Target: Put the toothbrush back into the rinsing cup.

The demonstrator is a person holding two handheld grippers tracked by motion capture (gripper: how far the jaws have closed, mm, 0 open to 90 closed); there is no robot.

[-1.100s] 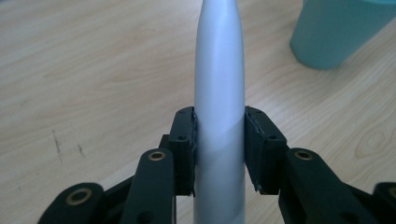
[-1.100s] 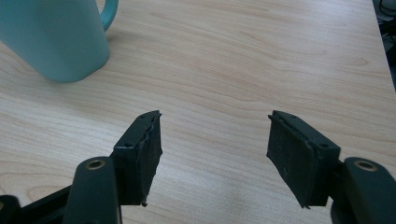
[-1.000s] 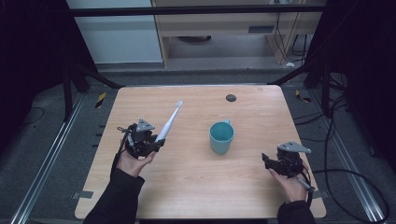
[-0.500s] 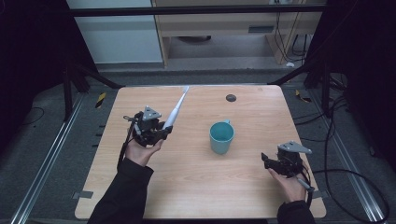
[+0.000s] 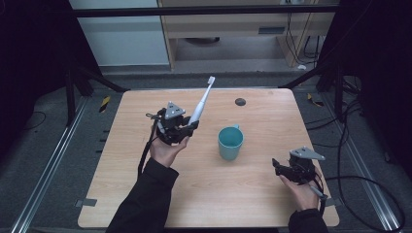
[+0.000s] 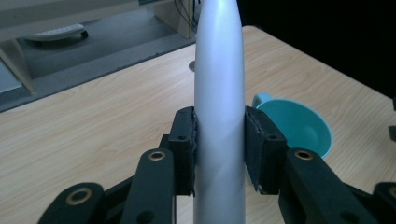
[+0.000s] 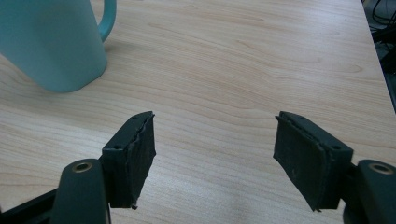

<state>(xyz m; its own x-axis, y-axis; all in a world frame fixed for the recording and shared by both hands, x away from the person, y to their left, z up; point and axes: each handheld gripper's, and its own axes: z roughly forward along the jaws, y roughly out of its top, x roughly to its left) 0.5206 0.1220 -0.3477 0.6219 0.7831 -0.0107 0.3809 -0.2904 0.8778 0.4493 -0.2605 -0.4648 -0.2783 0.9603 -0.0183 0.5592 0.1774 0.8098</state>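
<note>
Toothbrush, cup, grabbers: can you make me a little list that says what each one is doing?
toothbrush: white, clamped by its handle, head tilted up and away
left gripper: shut on the toothbrush, held above the table
cup: teal, upright on the table, looks empty
right gripper: open, holds nothing, low by the near right corner
small dark disc: lies near the far edge

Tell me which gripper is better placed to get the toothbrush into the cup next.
Left. The left gripper is already shut on the toothbrush, raised just beside the teal cup. The right gripper is open and holds nothing, near the table's right edge.
</note>
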